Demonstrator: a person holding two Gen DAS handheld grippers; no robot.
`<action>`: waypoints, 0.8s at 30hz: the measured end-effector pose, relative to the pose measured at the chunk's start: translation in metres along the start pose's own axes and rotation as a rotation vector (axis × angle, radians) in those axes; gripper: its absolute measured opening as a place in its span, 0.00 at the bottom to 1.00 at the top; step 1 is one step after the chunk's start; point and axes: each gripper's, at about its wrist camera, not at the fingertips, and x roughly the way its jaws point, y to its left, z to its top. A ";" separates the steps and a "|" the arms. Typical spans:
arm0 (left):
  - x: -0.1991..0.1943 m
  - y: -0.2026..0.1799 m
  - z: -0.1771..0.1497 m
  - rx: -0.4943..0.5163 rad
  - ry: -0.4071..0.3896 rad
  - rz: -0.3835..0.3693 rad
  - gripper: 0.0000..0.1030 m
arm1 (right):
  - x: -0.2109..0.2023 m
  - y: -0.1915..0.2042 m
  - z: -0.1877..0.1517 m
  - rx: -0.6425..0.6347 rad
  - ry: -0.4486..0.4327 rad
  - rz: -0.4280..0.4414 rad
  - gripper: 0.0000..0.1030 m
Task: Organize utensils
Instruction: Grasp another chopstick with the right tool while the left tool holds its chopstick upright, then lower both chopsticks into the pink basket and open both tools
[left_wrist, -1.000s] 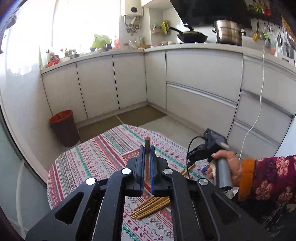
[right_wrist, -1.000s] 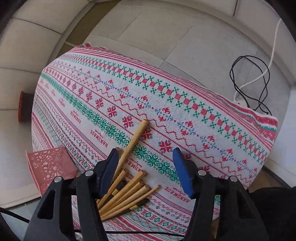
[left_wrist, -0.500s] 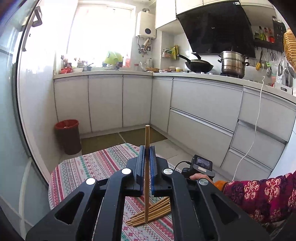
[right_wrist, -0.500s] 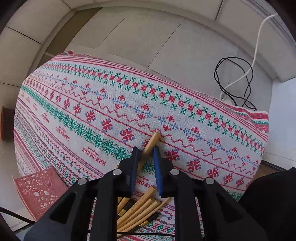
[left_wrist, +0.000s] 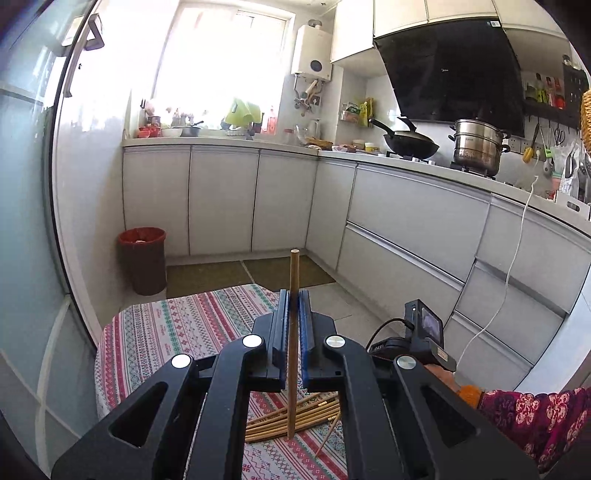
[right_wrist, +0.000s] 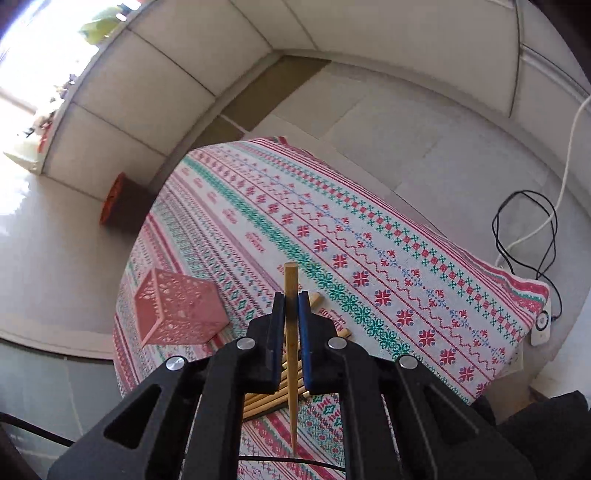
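Since both grippers are pinching one chopstick each, the left gripper (left_wrist: 291, 306) clamping its stick (left_wrist: 293, 332) upright and the right gripper (right_wrist: 291, 306) squeezing another (right_wrist: 291, 350) above the pile (right_wrist: 273, 398), either one's probably risking swivelling and missing the pink holder (right_wrist: 177, 310) nearby.

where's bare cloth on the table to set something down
Free: the wide stretch of cloth beyond the chopstick pile, out to its far edge. Crowded: the near corner, with the pink basket beside the pile.

The right claw (right_wrist: 291, 306) has closed on a chopstick (right_wrist: 290, 280) and lifted it.
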 end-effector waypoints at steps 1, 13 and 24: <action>0.001 0.000 0.001 -0.012 0.001 0.005 0.04 | -0.010 0.003 -0.002 -0.028 -0.017 0.015 0.07; 0.058 0.019 0.012 -0.133 0.055 0.091 0.04 | -0.128 0.063 -0.011 -0.318 -0.265 0.148 0.07; 0.136 0.038 0.043 -0.155 0.018 0.170 0.04 | -0.164 0.121 0.040 -0.372 -0.375 0.275 0.07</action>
